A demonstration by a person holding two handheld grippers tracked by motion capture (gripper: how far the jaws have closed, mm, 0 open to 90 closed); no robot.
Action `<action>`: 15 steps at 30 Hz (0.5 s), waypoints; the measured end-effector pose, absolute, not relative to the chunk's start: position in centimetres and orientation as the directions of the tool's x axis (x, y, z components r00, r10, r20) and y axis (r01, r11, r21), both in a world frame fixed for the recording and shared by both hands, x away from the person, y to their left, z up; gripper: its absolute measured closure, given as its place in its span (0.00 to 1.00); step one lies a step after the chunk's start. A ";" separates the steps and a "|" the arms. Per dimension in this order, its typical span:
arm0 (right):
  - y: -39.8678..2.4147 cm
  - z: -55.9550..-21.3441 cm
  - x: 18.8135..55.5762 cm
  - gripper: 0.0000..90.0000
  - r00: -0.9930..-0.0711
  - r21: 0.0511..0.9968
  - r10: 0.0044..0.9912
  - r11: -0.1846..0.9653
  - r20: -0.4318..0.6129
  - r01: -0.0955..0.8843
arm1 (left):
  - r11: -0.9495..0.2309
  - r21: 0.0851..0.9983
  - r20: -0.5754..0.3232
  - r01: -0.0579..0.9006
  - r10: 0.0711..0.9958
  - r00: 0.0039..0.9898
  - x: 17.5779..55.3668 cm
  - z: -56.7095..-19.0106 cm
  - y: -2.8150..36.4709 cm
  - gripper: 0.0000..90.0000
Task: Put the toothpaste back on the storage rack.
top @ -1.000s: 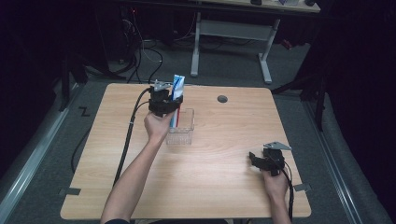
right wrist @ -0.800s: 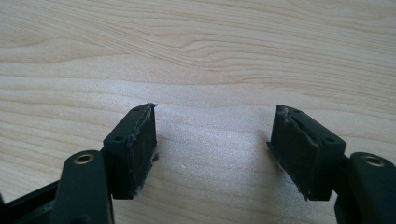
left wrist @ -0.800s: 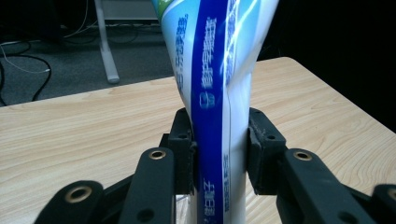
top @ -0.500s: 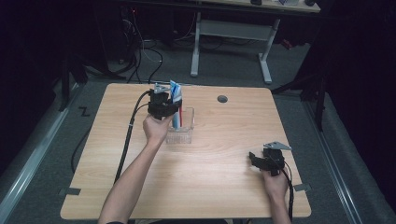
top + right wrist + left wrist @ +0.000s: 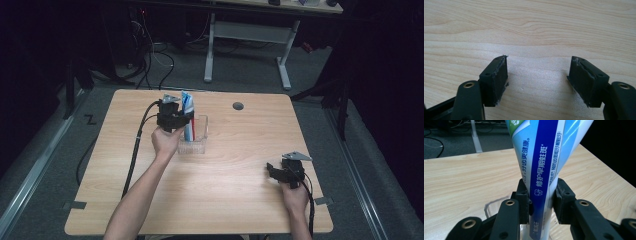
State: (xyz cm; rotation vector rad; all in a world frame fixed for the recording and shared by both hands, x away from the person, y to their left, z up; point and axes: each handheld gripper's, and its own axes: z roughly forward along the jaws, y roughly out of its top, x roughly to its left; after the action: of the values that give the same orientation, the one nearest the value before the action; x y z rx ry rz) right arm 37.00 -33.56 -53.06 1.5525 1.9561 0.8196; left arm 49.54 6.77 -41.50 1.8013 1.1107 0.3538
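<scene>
Lab or office — wooden table [image 5: 235, 170], grey carpet [image 5: 240, 70], cable tangle [image 5: 150, 55].

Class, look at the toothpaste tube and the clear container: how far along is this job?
Done: the left gripper is shut on the toothpaste tube, upright over the clear container. In hand: lowering it in; whether its bottom end rests inside is unclear. Left: release it. The right gripper rests open on the table.

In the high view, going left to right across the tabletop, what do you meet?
Left claw shut on the toothpaste tube, clear container, round grommet hole, right claw.
</scene>
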 end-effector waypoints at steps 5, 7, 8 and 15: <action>-33.6 -53.1 37.0 0.35 -0.218 0.724 0.976 0.165 -0.021 0.669 | -0.118 0.830 -0.241 0.545 0.806 0.542 49.2 -41.8 7.2 0.77; -33.6 -53.1 37.0 0.35 -0.219 0.724 0.976 0.166 -0.021 0.669 | -0.117 0.827 -0.244 0.550 0.807 0.538 49.0 -42.0 7.4 0.77; -33.6 -53.1 37.0 0.35 -0.220 0.725 0.975 0.168 -0.022 0.668 | -0.117 0.827 -0.244 0.550 0.807 0.538 49.0 -42.0 7.4 0.77; -33.6 -53.1 37.0 0.35 -0.219 0.724 0.975 0.166 -0.021 0.669 | -0.115 0.825 -0.246 0.554 0.809 0.534 48.7 -42.2 7.6 0.77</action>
State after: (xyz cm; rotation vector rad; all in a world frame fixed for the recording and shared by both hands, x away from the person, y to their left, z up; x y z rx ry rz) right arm 37.00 -33.57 -53.06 1.5516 1.9568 0.8195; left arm 48.73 7.56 -42.24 1.7943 1.1335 0.3262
